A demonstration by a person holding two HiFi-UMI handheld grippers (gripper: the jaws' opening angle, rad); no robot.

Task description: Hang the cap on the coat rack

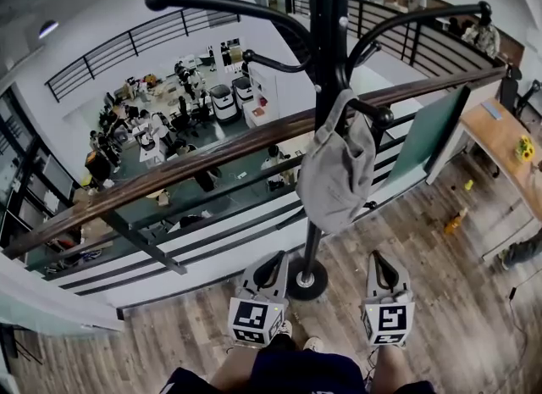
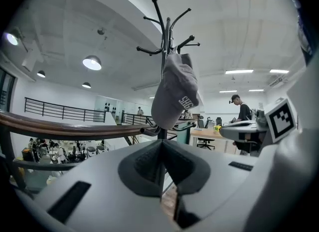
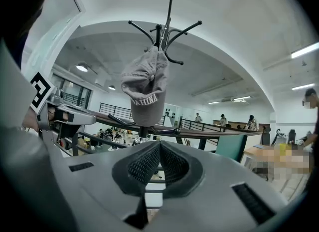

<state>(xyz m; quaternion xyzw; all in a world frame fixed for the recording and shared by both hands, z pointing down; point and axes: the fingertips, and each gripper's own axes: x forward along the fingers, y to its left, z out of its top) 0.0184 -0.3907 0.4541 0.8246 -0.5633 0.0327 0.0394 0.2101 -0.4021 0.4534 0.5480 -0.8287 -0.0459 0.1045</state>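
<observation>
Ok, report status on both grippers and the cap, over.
Left gripper shut, empty. Right gripper shut, empty. Cap hanging on a coat rack hook, clear of both grippers. Nothing in the way.

Left gripper (image 1: pixel 273 263) and right gripper (image 1: pixel 380 263) side by side, pointing forward, jaws of both pressed together, empty

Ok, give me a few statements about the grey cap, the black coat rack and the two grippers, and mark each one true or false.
1. The grey fabric cap hangs from a hook of the black metal coat rack. True.
2. The left gripper is clamped on the cap. False: its jaws are shut on nothing, clear of the cap.
3. The right gripper has its jaws together and empty. True.
4. The coat rack stands beyond the wood-topped railing. False: its round base sits on the person's side.
</observation>
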